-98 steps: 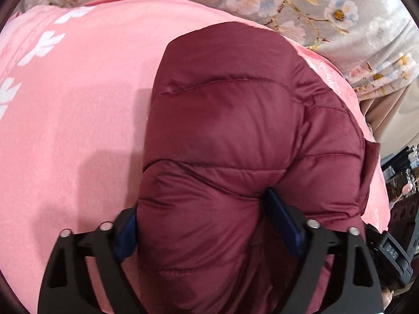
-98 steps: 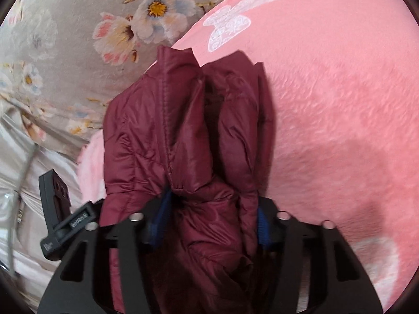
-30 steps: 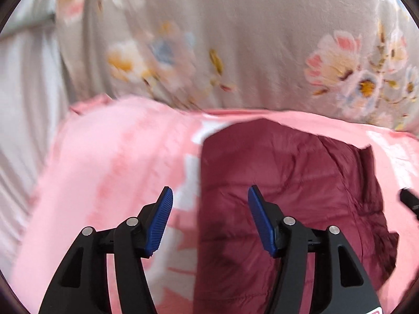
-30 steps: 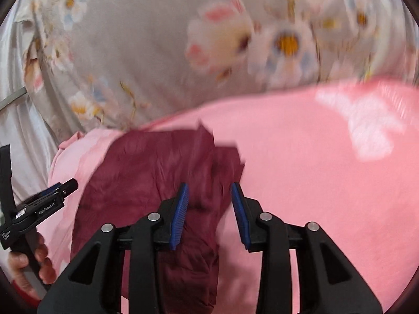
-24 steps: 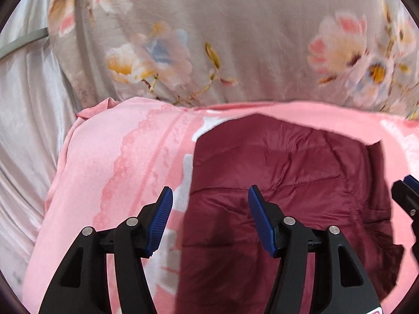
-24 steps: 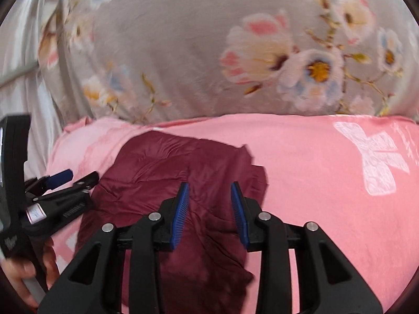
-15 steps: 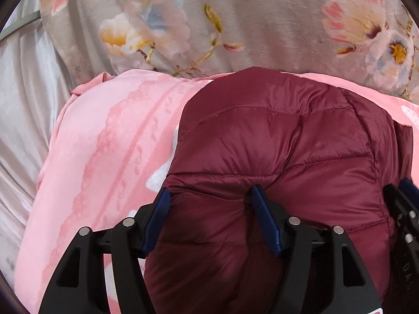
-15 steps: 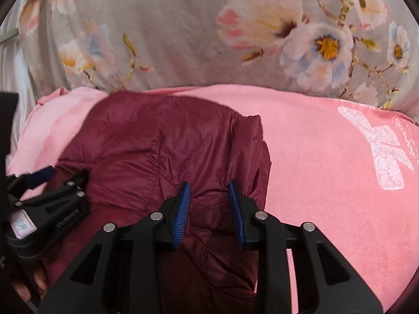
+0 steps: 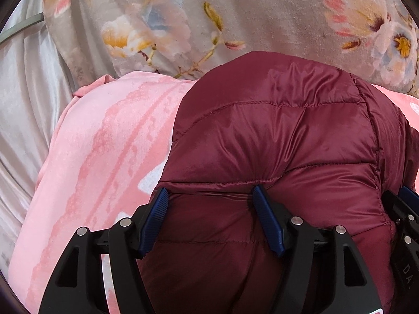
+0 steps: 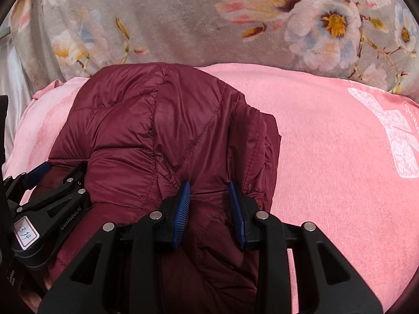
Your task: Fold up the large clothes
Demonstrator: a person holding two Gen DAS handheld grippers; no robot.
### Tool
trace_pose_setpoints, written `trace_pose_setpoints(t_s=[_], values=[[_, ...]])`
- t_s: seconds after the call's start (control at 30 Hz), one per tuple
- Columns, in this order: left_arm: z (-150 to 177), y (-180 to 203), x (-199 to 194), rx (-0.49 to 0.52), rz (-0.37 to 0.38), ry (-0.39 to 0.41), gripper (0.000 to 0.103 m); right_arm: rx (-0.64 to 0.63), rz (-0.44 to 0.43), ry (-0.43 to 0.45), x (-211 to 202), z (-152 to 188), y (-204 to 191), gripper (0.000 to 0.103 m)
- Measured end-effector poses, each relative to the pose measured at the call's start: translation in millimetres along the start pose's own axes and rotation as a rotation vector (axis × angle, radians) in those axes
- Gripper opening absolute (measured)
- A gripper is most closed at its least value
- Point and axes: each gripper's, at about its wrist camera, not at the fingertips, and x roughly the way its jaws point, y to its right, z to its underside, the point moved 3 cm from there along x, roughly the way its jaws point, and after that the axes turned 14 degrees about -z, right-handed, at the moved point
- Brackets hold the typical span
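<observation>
Both tongs are on the dark maroon quilted puffer jacket (image 9: 275, 141), which lies bunched on the pink plush blanket with white bow prints (image 10: 327, 136) that covers the bed, its far end reaching toward the grey floral fabric (image 9: 262, 13) behind. Take the jacket as the landmark: the left tongs (image 9: 212, 218) straddle a fat pillow of padding at its near left part, blue pads spread wide with the stuffing bulging between them, so they look clenched on a thick roll of the jacket, though how firmly I cannot say. The right tongs (image 10: 210, 210) sit at the jacket's near right side, beside the layered edge where the flaps stack, pads drawn closer together and pinching a narrower ridge of fabric. Seen from the right wrist, the left tongs show low at the jacket's left flank, so the two grips stand side by side across the near end. The jacket's long axis runs straight away from both tongs toward the floral fabric, and that is what the next move turns on: I judge a fold would carry this near end forward along that axis, over the far portion. Neither hand is clearly nearer; they look level. The puffy fill may spring back or slip.
</observation>
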Motion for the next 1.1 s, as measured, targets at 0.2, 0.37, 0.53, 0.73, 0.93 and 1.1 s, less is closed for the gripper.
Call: trace_pose_setpoints(t_s=[0.2,0.37,0.53,0.73,0.93,1.1], values=[[0,1,1,0.001,-0.003,-0.004,0.067,-0.010,0.018,-0.012,2,-1,-2,0.029],[0,2,2,0.005,-0.009,-0.008,0.067,-0.012,0.028,-0.015,3,-1,-2,0.029],[0,1,-1,0.003,-0.016,0.003,0.067,-0.008,0.033,0.021,-7,0,-3,0.030],[30,-35,-52,-0.018,0.050,0.002,0.067,-0.034,0.010,0.084,-92,37,-26,0.034],[86,-62,-105,-0.013,0.094,-0.027,0.067,0.006,-0.010,0.073,-154,94,-30,0.046],[135,-64,-133,0.020,0.097,-0.059,0.067,0.015,0.018,0.044,-174,139,-34,0.053]])
